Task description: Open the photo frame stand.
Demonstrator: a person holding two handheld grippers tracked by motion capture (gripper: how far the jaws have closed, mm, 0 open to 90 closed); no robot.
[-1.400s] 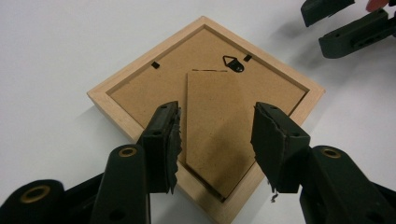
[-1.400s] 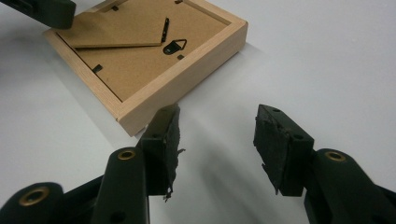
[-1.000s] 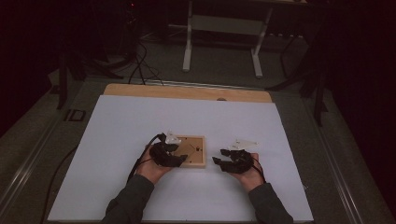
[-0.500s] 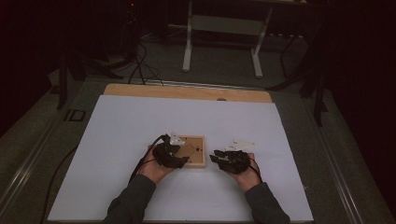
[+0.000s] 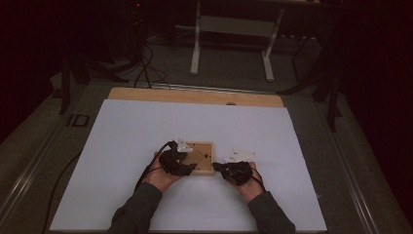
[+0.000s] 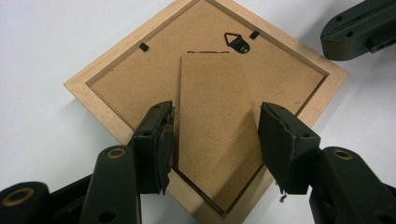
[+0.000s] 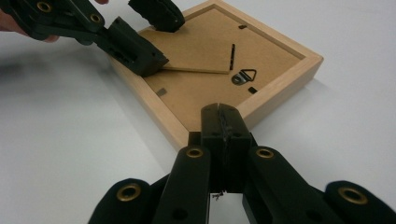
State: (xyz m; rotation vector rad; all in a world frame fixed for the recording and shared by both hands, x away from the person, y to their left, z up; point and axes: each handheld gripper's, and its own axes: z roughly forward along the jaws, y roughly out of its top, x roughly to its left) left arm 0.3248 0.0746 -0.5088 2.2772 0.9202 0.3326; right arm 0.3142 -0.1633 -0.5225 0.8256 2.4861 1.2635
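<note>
One wooden picture frame [image 6: 205,116] lies face down on the white tabletop [image 5: 146,131], with one triangular hanger [image 6: 237,42] and no readable writing. The left gripper [image 6: 215,135] has its jaws apart either side of the easel stand [image 6: 212,126]. The right gripper [image 7: 223,122] has just closed its jaws together, empty, at the frame's corner.

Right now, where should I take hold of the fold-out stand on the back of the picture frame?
Probably the stand at its free pointed end, from the left hand-held gripper side: the hinge sits by the hanger, and in the right gripper view the free end lifts off the frame.
</note>
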